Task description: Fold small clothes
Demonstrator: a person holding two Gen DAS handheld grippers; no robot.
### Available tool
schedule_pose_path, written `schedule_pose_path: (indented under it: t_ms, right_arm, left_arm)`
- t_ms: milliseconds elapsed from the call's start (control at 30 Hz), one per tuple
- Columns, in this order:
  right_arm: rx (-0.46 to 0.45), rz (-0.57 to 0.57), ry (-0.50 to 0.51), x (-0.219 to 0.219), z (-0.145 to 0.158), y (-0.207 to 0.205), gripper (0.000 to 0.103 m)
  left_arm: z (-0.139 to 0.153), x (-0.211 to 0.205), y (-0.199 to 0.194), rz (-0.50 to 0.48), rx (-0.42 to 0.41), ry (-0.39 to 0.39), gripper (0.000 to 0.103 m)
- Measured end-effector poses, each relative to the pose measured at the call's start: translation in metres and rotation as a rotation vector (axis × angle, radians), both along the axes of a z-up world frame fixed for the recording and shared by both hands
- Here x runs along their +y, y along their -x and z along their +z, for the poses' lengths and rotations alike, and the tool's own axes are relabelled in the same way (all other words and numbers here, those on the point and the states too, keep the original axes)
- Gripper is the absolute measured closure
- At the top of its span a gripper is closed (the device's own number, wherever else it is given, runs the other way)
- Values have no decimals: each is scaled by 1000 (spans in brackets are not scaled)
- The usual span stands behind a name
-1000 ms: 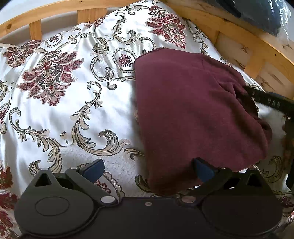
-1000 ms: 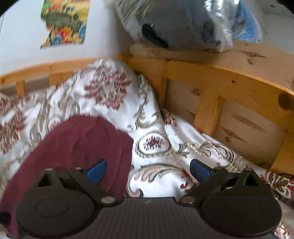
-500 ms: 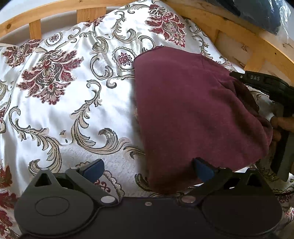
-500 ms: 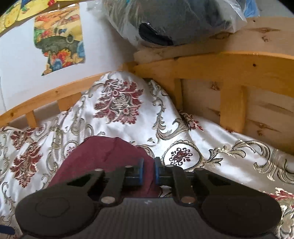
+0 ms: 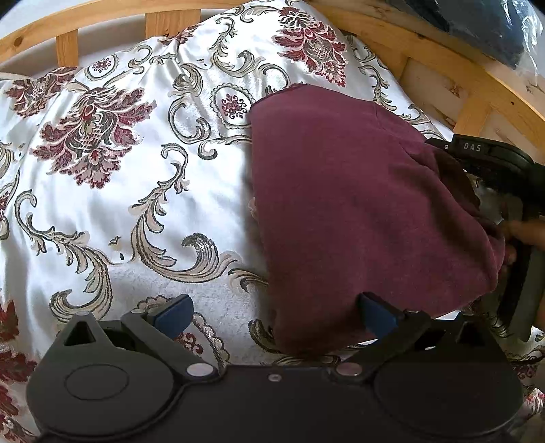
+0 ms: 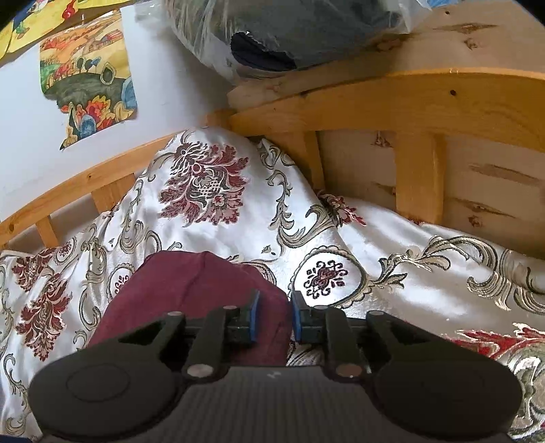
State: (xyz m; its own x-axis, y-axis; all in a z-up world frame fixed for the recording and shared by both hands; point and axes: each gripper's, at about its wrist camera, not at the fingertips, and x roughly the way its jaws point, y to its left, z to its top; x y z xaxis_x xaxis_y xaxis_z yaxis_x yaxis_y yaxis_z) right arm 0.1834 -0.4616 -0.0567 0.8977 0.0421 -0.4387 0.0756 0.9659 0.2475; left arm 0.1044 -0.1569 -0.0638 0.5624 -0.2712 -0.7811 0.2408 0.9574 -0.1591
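Observation:
A folded maroon garment lies on the floral white bedspread. My left gripper is open at the garment's near edge, its right finger over the cloth, the left over the bedspread. My right gripper is nearly shut, its blue pads pinching the right edge of the maroon garment. The right gripper also shows in the left wrist view, at the garment's right side, with a hand on it.
A wooden bed rail runs behind and right of the bedspread. A plastic-wrapped dark bundle sits on the rail. A colourful picture hangs on the white wall.
My right gripper went from wide open to closed on the garment's right edge, then eased slightly apart. It also tilted up. The left gripper stayed still and open.

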Motion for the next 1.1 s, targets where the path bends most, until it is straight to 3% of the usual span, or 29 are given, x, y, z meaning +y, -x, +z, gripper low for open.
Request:
schedule_pose_path:
  t_ms: [300, 400, 567, 667, 800, 933, 967, 1100]
  right_arm:
    - [2, -7, -4, -2, -1, -1, 72]
    - [2, -17, -32, -7, -1, 0, 63]
    - [-24, 36, -187, -20, -3, 0, 36]
    - [-40, 55, -184, -17, -5, -4, 31]
    - [-11, 99, -143, -10, -12, -15, 23]
    - [36, 193, -68, 3, -14, -24, 5]
    - [45, 220, -66, 4, -15, -26, 1]
    - [67, 290, -107, 0, -15, -33, 0]
  left_arm:
    - [0, 0, 0, 1, 1, 1, 0]
    - [0, 0, 0, 0, 1, 1, 0]
    - [-2, 5, -2, 11, 26, 38, 0]
    - [1, 11, -11, -6, 67, 60, 0]
    - [11, 20, -19, -4, 65, 146, 1]
    - [12, 28, -33, -14, 50, 281, 1]
    - [8, 27, -39, -1, 63, 282, 1]
    - [-9, 26, -63, 18, 181, 354, 1]
